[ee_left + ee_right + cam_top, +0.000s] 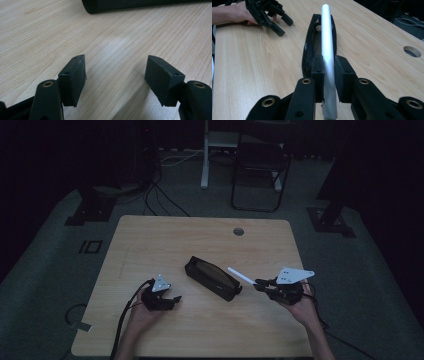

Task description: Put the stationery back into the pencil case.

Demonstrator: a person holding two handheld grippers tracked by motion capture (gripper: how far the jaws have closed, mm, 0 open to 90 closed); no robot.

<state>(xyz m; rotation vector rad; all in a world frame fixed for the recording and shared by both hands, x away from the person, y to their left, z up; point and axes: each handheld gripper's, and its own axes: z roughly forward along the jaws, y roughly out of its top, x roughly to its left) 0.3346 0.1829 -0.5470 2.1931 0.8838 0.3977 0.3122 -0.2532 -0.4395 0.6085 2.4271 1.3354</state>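
A black pencil case (212,278) lies open on the wooden table (150,240), slanting from upper left to lower right. My right gripper (261,284) is shut on a white pen (241,275), held above the table just right of the case with its tip pointing toward the case. In the right gripper view the pen (327,45) runs straight ahead between the pads over the open case (310,47). My left gripper (175,299) rests low on the table left of the case, open and holding nothing. In its own view the left gripper (115,72) stands wide apart over bare wood, with the case (140,5) beyond.
A round cable hole (238,231) sits near the table's far edge. Beyond the table stand a dark chair (260,165) and a white post (204,155), with cables on the floor. The other hand and left gripper (265,13) appear far left in the right gripper view.
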